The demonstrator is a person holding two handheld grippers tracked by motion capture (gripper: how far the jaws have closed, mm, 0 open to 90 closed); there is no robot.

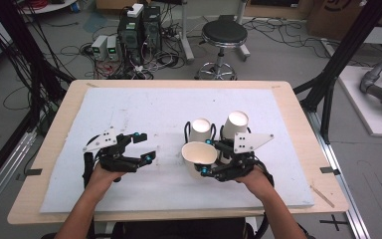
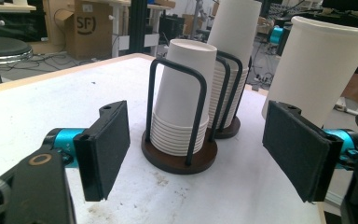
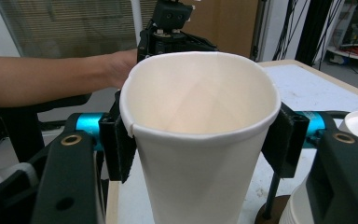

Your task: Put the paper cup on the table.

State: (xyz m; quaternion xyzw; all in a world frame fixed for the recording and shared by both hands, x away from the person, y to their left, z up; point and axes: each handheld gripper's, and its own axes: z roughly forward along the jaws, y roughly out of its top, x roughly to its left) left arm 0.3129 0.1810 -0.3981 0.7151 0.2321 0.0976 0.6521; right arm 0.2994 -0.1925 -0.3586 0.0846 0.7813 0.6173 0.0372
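at the near edge of the table [image 1: 54, 199], a person works two hand-held tongs over a white mat [image 1: 144, 107]. the right gripper [image 1: 210, 157] is clamped on a single white paper cup [image 1: 199, 154], its two black pads pressing the cup's sides just below the rim, mouth up in the right gripper view and tipped toward the person in the high view. the cup [image 3: 200, 140] appears held clear of the mat, just in front of the holders. the left gripper [image 1: 144, 147] hangs to its left with its jaws spread wide and nothing between them, its pads [image 2: 105, 149] aimed at the stacks.

just beyond the held cup stand two dark round cup holders with black wire hoops, touching or nearly so. the nearer holder [image 2: 179, 156] carries a stack of upturned cups [image 2: 182, 98]; the farther stack [image 2: 233, 42] rises taller behind it.

by the look of it, one cup has been pulled from a stack and is being carried; whether it is headed for the mat or for the open left gripper cannot be told. the next move calls for a level grip, light enough not to crush the thin wall, and a path that clears the wire hoops. beyond the table, a stool [image 1: 224, 35] and computer cases [image 1: 139, 27] sit on the floor.
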